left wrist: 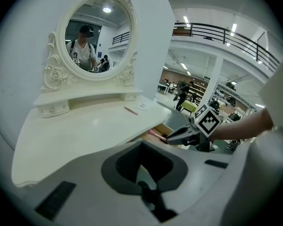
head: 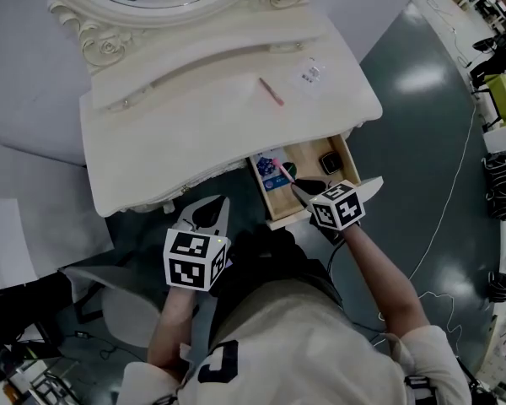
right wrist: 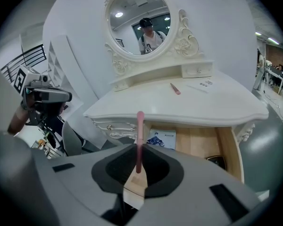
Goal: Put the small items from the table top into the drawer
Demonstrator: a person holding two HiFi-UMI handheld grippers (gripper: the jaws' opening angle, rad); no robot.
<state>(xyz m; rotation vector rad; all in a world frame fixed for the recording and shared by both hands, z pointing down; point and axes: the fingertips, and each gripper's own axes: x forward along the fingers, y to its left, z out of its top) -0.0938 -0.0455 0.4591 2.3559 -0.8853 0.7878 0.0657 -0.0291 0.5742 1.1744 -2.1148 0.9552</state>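
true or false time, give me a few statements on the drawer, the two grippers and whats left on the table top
1. The drawer stands open. True.
2. The right gripper is empty. False: it is shut on a pink stick.
3. The left gripper has its jaws wide apart. False: they are together, with nothing between them.
4. A pink pen lies on the table top. True.
5. The drawer is empty. False: a blue and white packet and a dark item lie in it.
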